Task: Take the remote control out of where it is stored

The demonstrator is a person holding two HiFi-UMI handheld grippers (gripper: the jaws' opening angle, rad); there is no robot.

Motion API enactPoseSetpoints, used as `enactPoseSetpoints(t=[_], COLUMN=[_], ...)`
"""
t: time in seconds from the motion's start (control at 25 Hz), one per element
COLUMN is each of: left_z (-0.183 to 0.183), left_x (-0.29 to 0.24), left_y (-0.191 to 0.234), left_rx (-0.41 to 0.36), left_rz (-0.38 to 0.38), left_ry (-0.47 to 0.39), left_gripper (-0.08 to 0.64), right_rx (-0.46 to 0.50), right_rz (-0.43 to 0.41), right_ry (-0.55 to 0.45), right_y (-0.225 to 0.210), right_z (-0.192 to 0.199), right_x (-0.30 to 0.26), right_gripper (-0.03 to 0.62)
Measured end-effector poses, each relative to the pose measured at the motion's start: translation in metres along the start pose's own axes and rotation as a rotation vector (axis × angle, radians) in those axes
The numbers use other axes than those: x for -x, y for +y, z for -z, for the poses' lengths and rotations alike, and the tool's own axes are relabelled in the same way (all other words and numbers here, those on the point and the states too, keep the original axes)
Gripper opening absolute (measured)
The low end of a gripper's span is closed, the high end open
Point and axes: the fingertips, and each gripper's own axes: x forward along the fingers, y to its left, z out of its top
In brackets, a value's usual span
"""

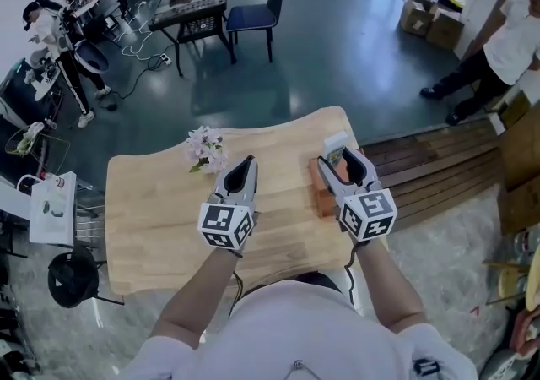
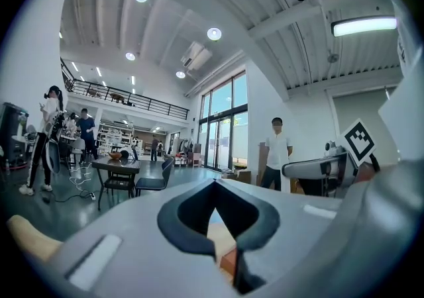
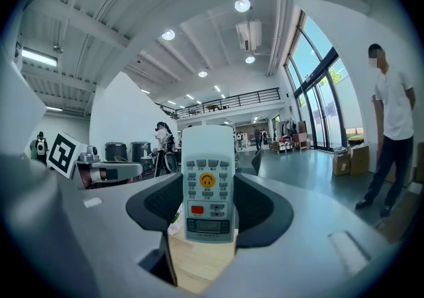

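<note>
White remote control [image 3: 209,181] is sitting clamped in the right gripper [image 3: 209,205] over its brown holder [image 1: 324,198]; lifting clear probably comes next. Left gripper [image 1: 245,167] is idling, jaws together.

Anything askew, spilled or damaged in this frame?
Nothing stands out. The right gripper holds the remote control squarely and upright. The left gripper is shut and empty. The flowers sit on the wooden table, nothing spilled.
</note>
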Motion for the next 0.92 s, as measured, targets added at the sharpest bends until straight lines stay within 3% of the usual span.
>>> enactPoseSetpoints(t=[0.92], left_z=[0.002], left_x=[0.015], left_y=[0.007], left_rx=[0.006], left_rz=[-0.01], left_ry=[0.002], left_gripper=[0.0], right_rx=[0.003], right_rz=[0.017], right_ry=[0.024], right_y=[0.008], right_z=[0.004], right_x=[0.004], right_gripper=[0.267])
